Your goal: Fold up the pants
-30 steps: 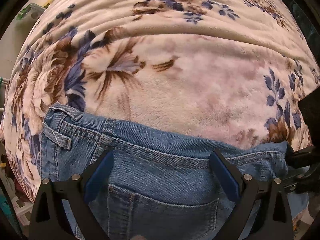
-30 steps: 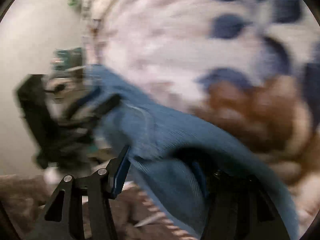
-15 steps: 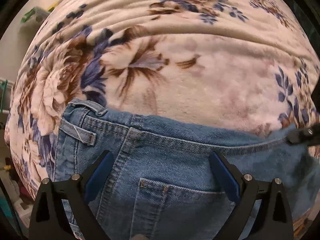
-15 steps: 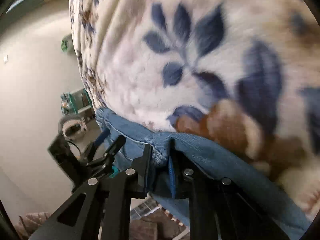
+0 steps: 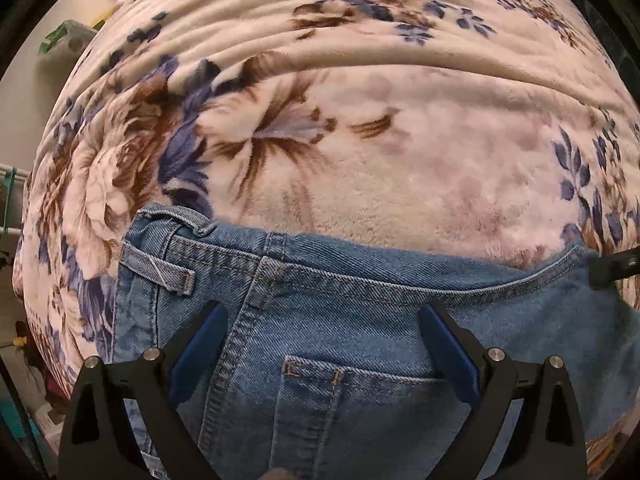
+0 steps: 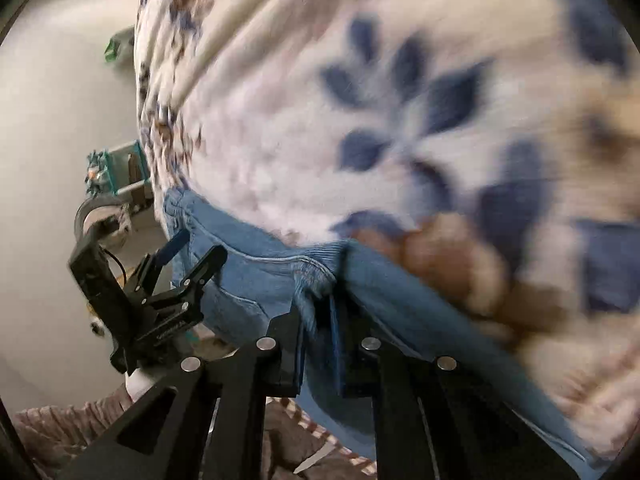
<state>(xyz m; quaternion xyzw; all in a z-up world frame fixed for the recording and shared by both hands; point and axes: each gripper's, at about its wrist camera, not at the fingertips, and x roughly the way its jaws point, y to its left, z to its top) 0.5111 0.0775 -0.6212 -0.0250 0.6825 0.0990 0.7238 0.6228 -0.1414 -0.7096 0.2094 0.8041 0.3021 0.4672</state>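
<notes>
At the blanket's (image 5: 360,152) near edge, right tongs (image 6: 318,320) are closing, now pinching the jeans' (image 5: 360,320) waistband; left tongs (image 5: 320,344) are hanging wide open, empty.

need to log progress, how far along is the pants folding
Barely begun. Done: the blue denim jeans lie on the floral fleece blanket, waistband flat and back pocket up. In hand: the right gripper is closing, its pads pinching the waistband edge; the left gripper hovers open over the seat, gripping nothing. Left: no fold shows in the part of the jeans in view.
</notes>
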